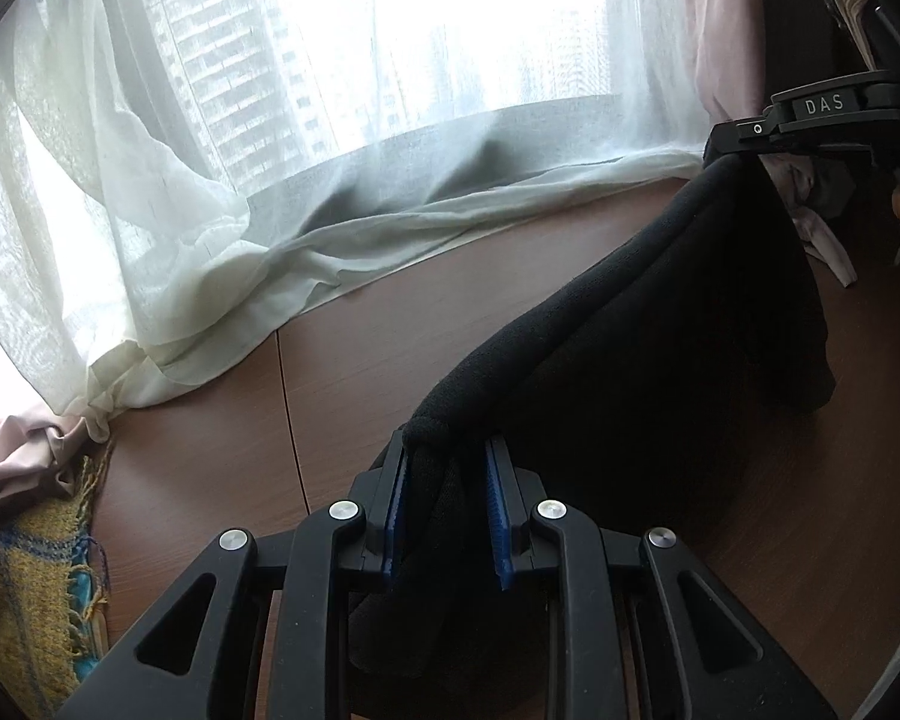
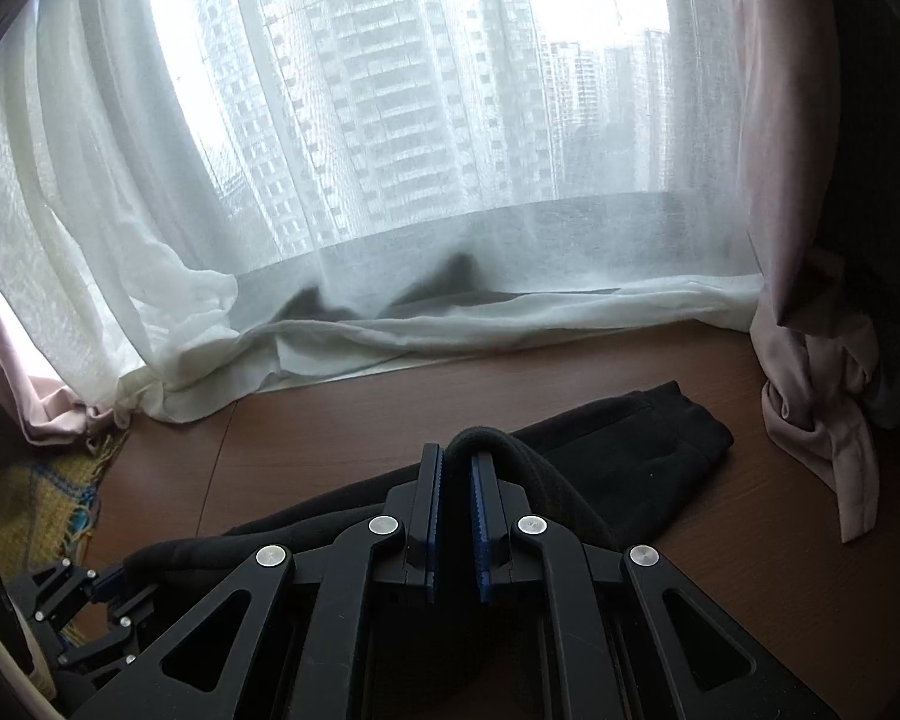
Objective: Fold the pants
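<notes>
Nearest in the left wrist view: left gripper (image 1: 447, 501), fingers pinching a thick bunched edge of the black pants (image 1: 618, 348). The gap between the blue pads is filled by fabric, so the width is set by the bulk of the cloth.

Right wrist view: right gripper (image 2: 455, 510), fingers pressed almost together on a thinner fold of the same edge, which loops up over the tips.

Between the two grips the edge runs as a raised ridge, taut enough to hang clear of the desk (image 1: 354, 348). Likely reason: a two-point hold keeps the edge straight so that half can be carried over in one piece.

Further out, the rest of the pants lies flat on the desk, cuff end toward the window, acting as anchor for the fold.

Beyond: sheer curtain (image 2: 390, 312) pooled along the desk's far edge; pink drape (image 2: 810, 408) at right. Risk, judged: carried cloth may snag the curtain.
</notes>
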